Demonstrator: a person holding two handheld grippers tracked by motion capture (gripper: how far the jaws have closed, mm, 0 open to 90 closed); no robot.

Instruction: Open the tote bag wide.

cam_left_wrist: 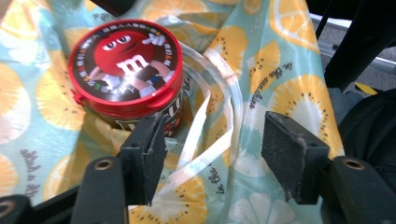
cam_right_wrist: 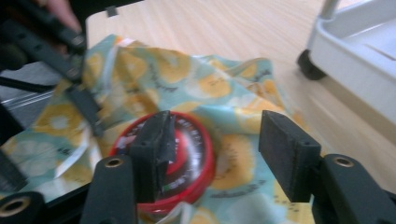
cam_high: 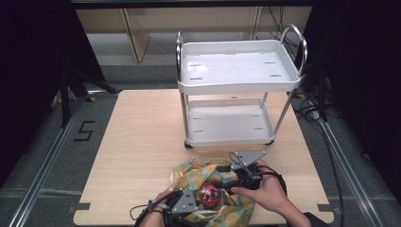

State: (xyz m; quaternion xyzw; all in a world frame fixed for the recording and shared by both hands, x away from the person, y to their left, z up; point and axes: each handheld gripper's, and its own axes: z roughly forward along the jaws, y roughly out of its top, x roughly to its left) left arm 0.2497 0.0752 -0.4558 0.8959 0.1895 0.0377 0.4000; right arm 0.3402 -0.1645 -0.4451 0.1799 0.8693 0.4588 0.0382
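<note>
Red candy tub point(cam_high: 209, 194) on lemon-print bag point(cam_high: 191, 172), jaws clear

Your high view looks forward and down from above; both gripper views sit close, sharing the red tin point(cam_left_wrist: 125, 70) on the lemon-print bag point(cam_left_wrist: 285, 88).

Left gripper view: the red-lidded candy tub point(cam_left_wrist: 125, 70) shows its lid, but its body is mostly hidden behind the near jaw and sunk in the lemon-print bag point(cam_left_wrist: 280, 88), whose edges run off the frame on every side. Right gripper view: motion-blurred; lid print unreadable, part of the lid covered by a jaw, and the white cart point(cam_right_wrist: 359, 60) is cut off at the right edge. High view: the left gripper point(cam_high: 182, 204) and forearms are cropped by the bottom edge.
</note>
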